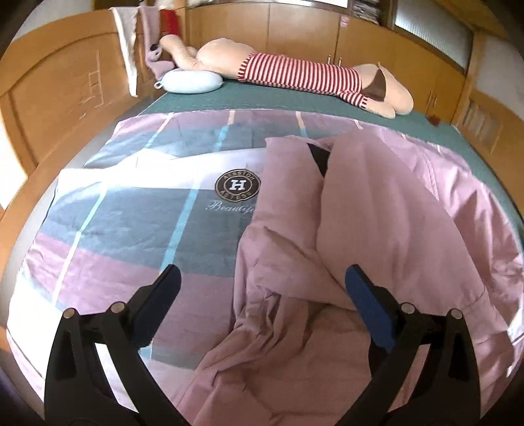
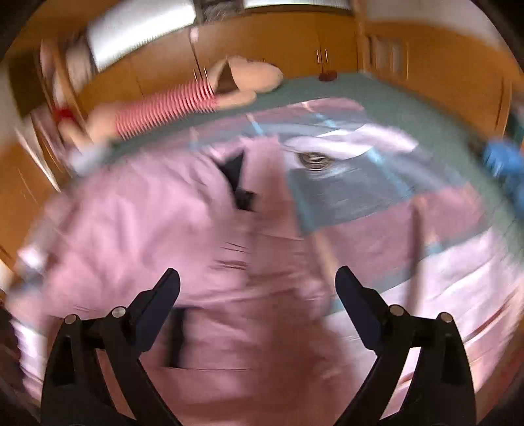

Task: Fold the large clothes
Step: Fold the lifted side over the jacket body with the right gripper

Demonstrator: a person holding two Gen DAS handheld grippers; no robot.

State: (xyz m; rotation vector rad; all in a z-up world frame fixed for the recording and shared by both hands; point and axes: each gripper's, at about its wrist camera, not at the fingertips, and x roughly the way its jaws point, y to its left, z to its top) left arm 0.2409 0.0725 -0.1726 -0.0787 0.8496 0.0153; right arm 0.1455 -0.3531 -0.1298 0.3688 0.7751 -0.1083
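Observation:
A large pink garment (image 1: pixel 376 229) lies crumpled on the bed, with a dark lining showing at its neck opening (image 1: pixel 319 159). My left gripper (image 1: pixel 262 288) is open and empty, hovering just above the garment's near left folds. In the right wrist view, which is blurred by motion, the same pink garment (image 2: pixel 157 213) fills the left and middle. My right gripper (image 2: pixel 257 283) is open and empty above it. The other gripper shows as a blue blur (image 2: pixel 501 164) at the far right.
The garment lies on a pink, grey and white quilt (image 1: pixel 137 213) with a round "H" logo. Beyond it is green bedding (image 1: pixel 262 98), a striped plush toy (image 1: pixel 294 75), a pale blue pillow (image 1: pixel 191 82) and wooden cabinets (image 1: pixel 294 26). A wooden headboard (image 1: pixel 55 98) stands left.

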